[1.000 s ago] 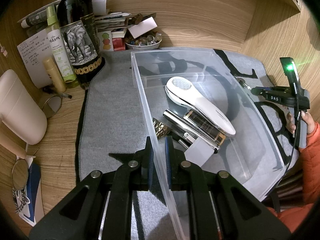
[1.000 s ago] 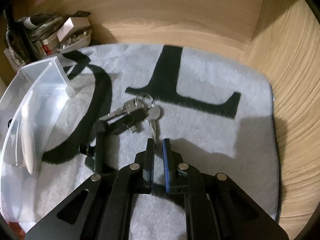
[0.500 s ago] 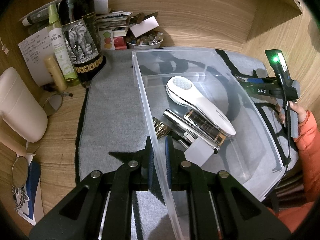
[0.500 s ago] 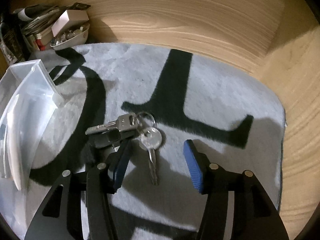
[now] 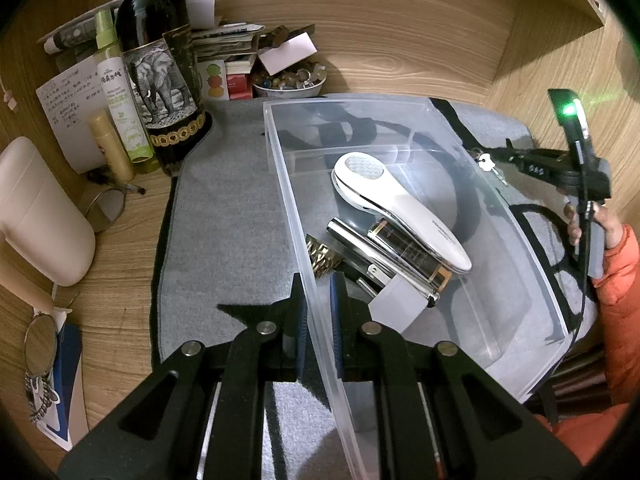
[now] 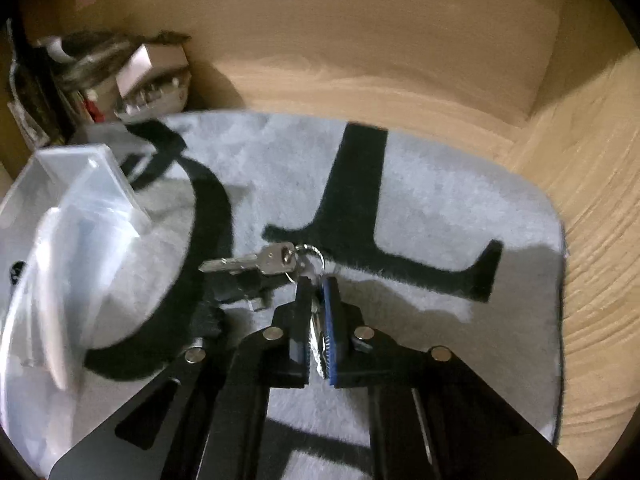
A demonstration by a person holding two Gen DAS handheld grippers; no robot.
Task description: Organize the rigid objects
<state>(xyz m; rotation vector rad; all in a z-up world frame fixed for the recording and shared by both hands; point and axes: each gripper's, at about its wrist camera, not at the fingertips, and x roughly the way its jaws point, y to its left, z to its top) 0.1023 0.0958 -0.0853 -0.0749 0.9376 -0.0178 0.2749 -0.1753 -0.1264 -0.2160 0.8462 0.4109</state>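
Two grippers pinch: right gripper on keys pointing left, left gripper on bin wall.

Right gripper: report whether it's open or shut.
Shut on the keys: the right gripper has its blue pads pinching one key's blade, the ring and other key dangling ahead.

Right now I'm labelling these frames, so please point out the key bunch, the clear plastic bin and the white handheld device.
key bunch (image 6: 267,261): right wrist view, on the silver key's bow.
clear plastic bin (image 5: 280,184): left wrist view, on its left wall.
white handheld device (image 5: 400,208): left wrist view, on its white body.
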